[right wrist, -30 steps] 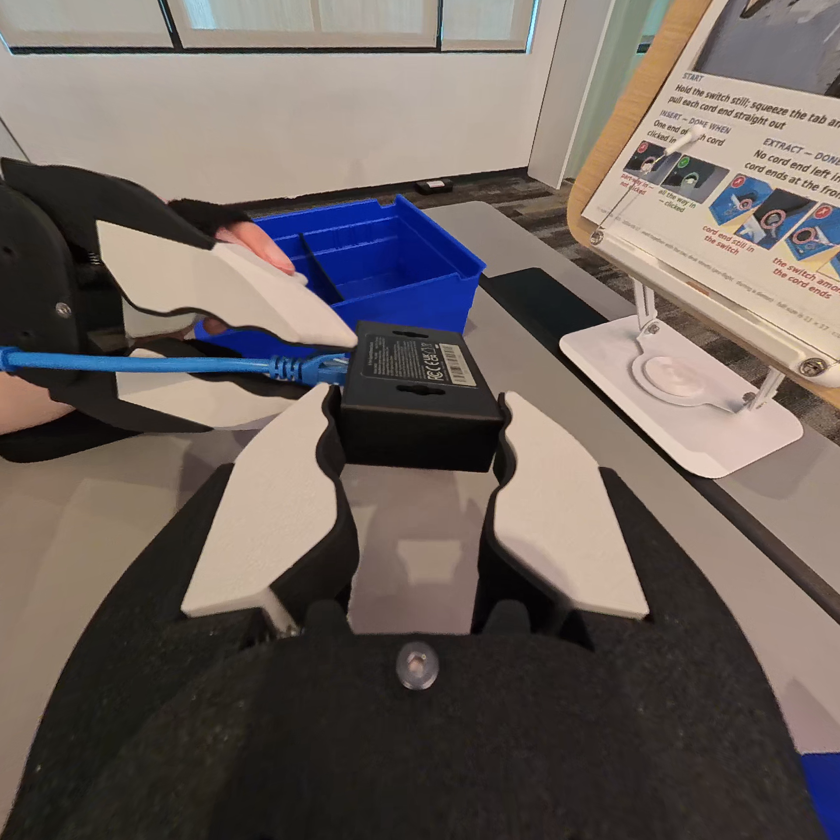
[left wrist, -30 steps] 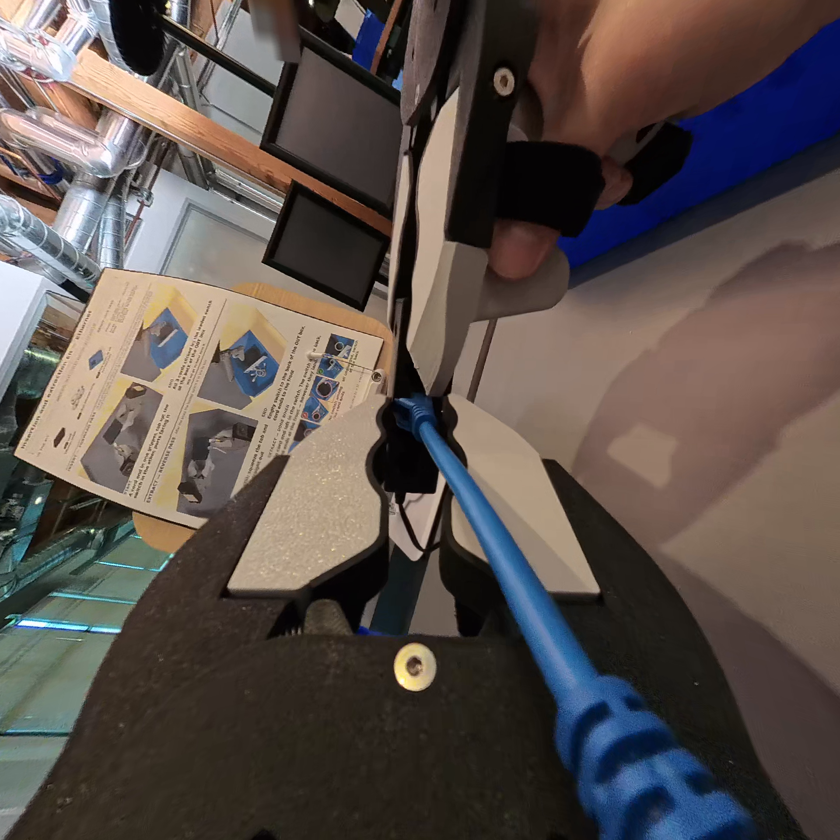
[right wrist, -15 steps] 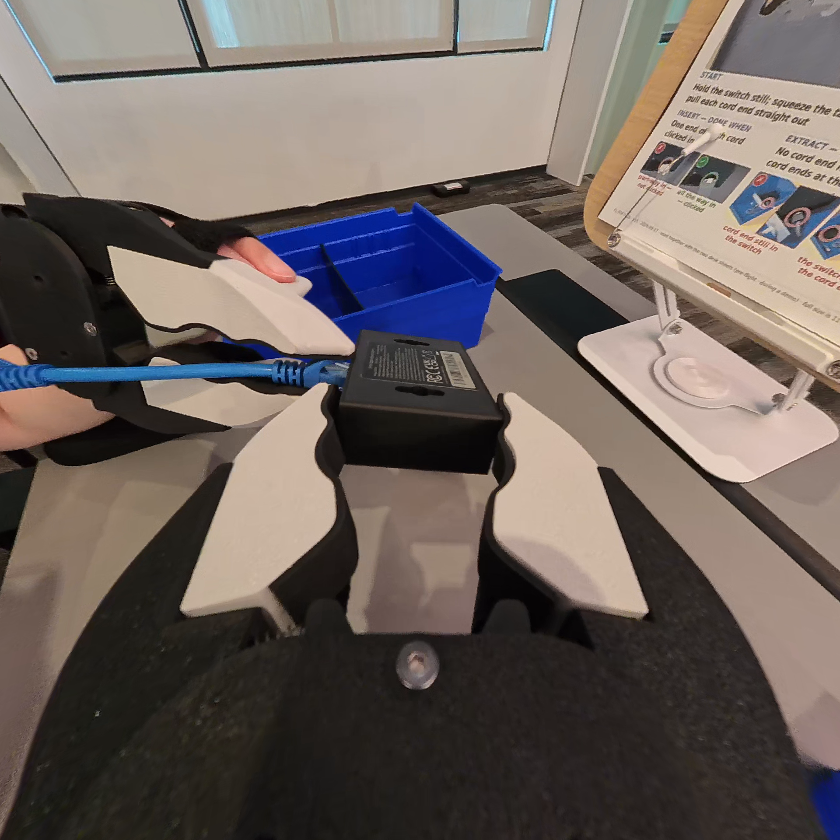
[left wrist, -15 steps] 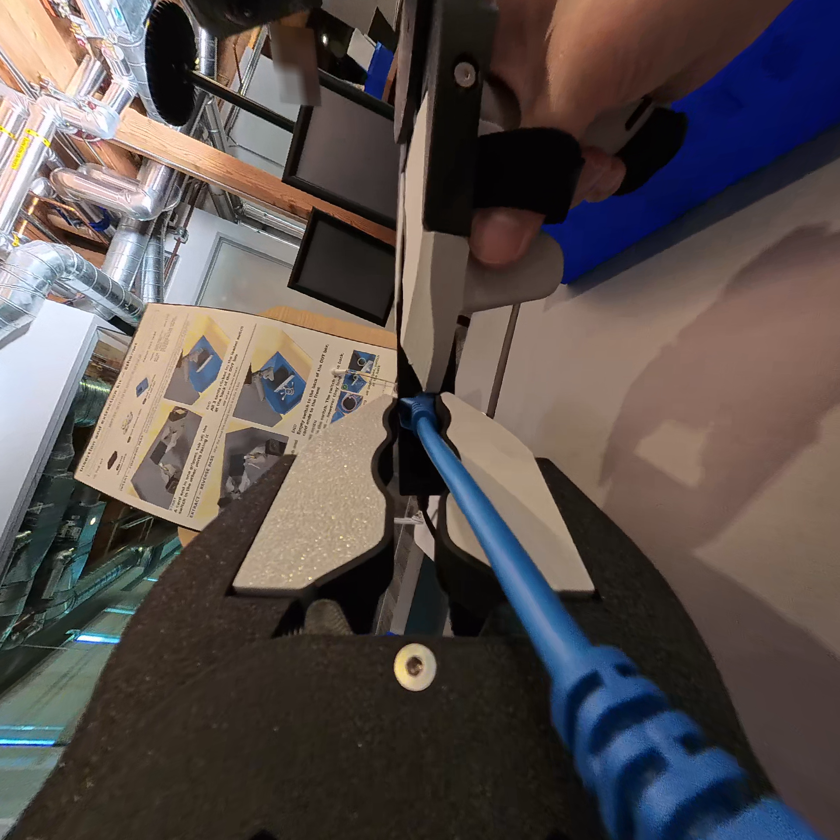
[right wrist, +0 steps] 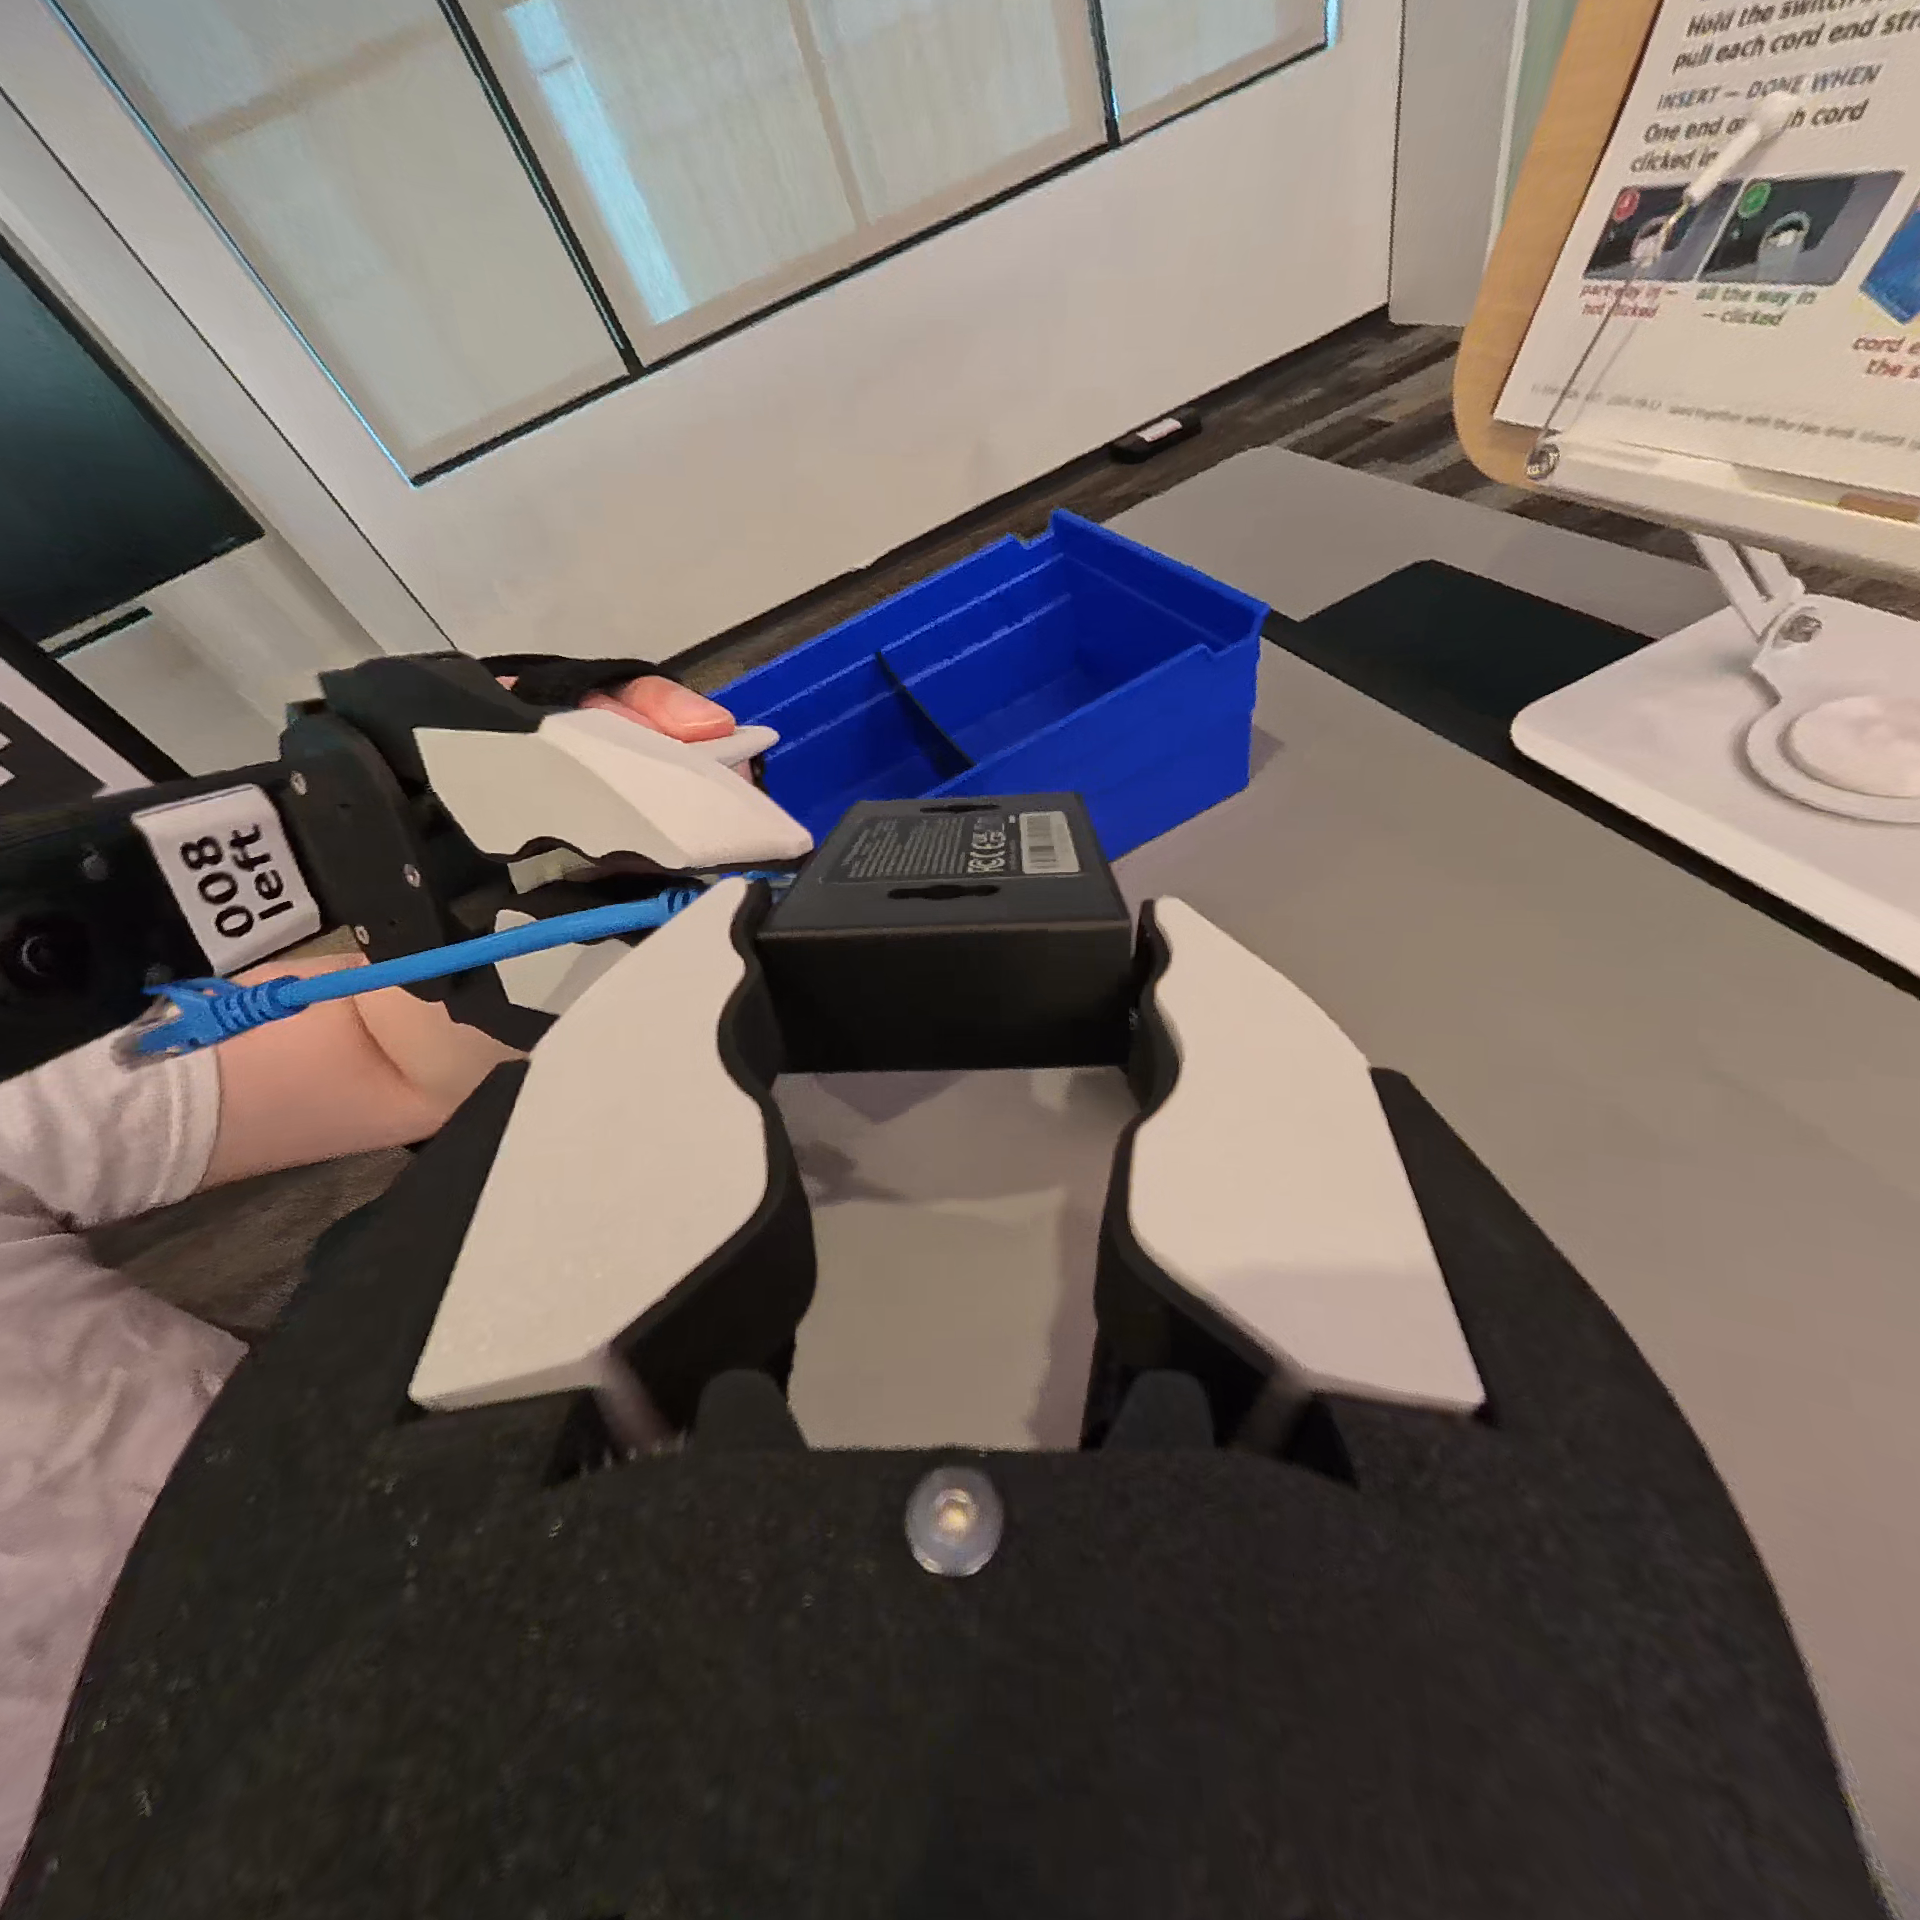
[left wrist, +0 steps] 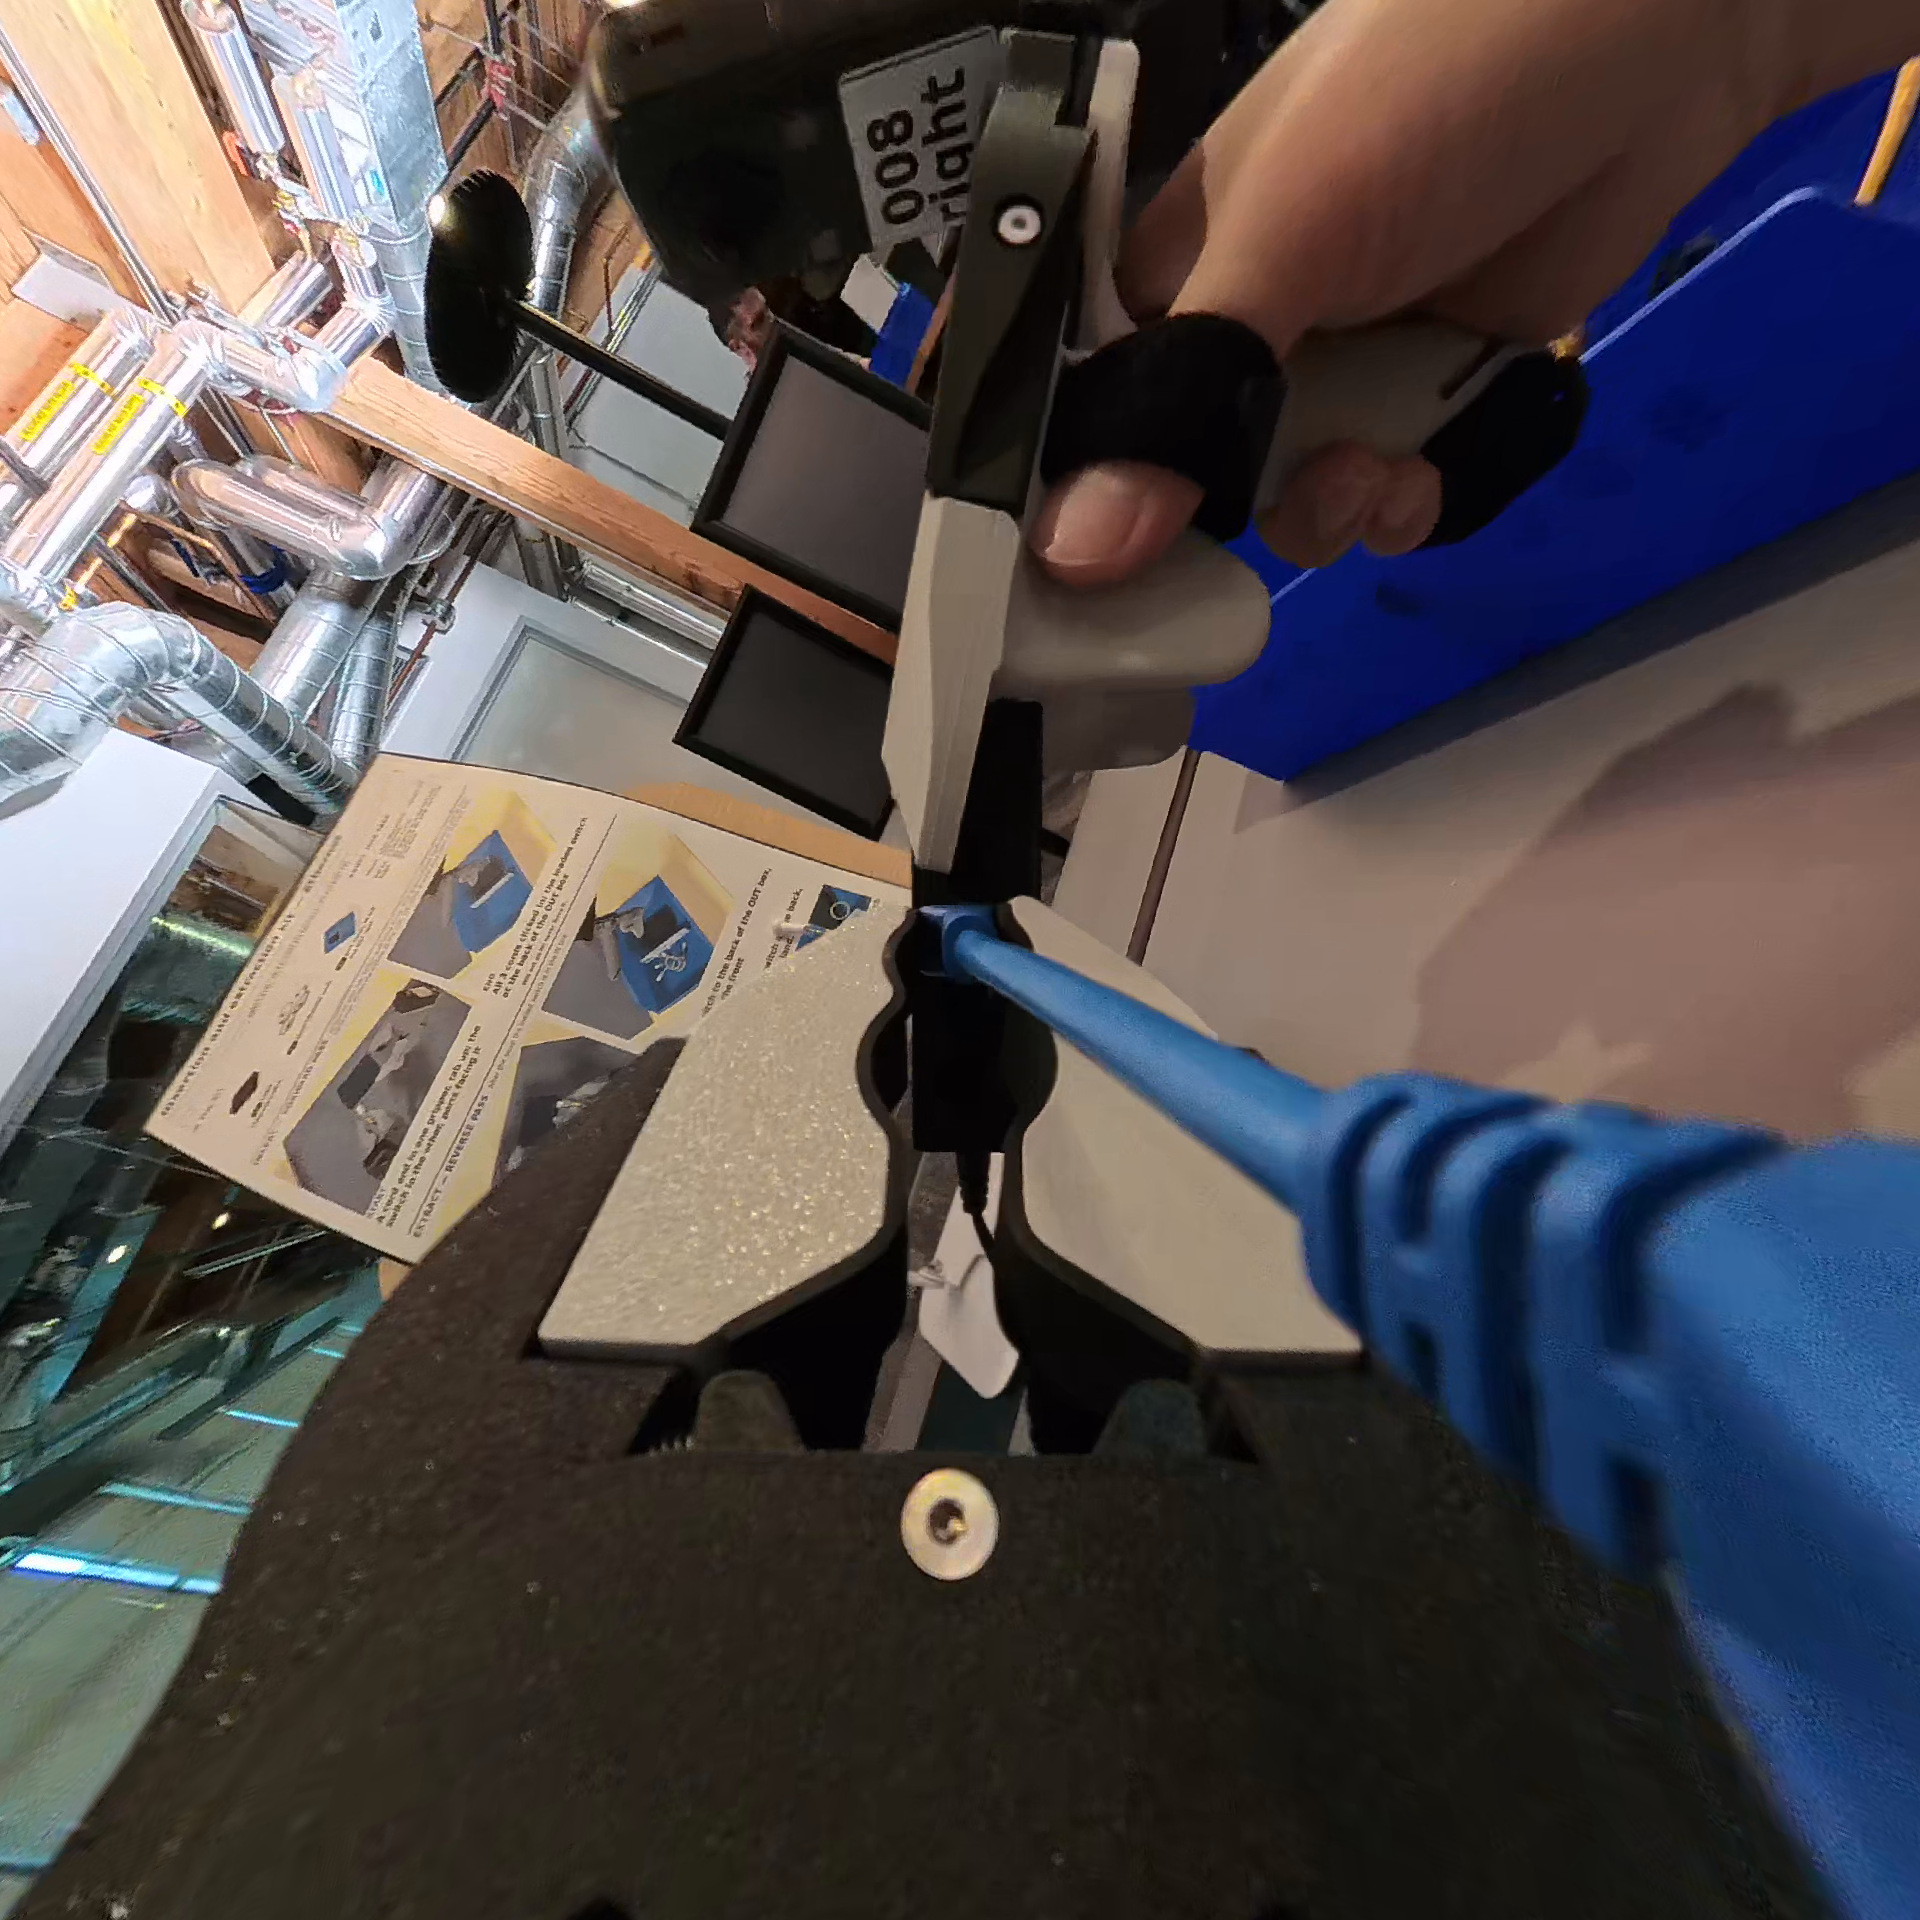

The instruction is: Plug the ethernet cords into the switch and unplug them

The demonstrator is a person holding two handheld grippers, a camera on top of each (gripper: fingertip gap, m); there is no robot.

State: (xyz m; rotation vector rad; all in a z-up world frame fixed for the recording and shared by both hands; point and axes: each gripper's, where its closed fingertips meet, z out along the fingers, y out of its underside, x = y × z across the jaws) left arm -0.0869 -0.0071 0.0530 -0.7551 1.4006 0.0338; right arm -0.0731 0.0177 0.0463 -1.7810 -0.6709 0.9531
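My right gripper (right wrist: 945, 914) is shut on the black switch (right wrist: 940, 935) and holds it by its two sides just above the grey table (right wrist: 1455, 935). My left gripper (left wrist: 956, 920) is shut on the plug end of a blue ethernet cord (left wrist: 1143, 1039), right against the switch's edge (left wrist: 1003, 790). The right wrist view shows the left gripper (right wrist: 764, 868) at the switch's left side, with the cord (right wrist: 499, 951) running back from it. The cord's free plug (right wrist: 197, 1013) hangs by the person's wrist. I cannot tell how far the plug sits in the port.
A blue divided bin (right wrist: 1039, 665) stands on the table just behind the switch and also shows in the left wrist view (left wrist: 1662, 468). An instruction board (right wrist: 1714, 208) on a white stand (right wrist: 1714, 748) is at the right. A dark mat (right wrist: 1455, 634) lies beyond.
The left fingers have closed a little tighter on the cord's plug. Both views have tilted, and the cord's free end has swung closer to the left camera. The switch stays in the right grasp.
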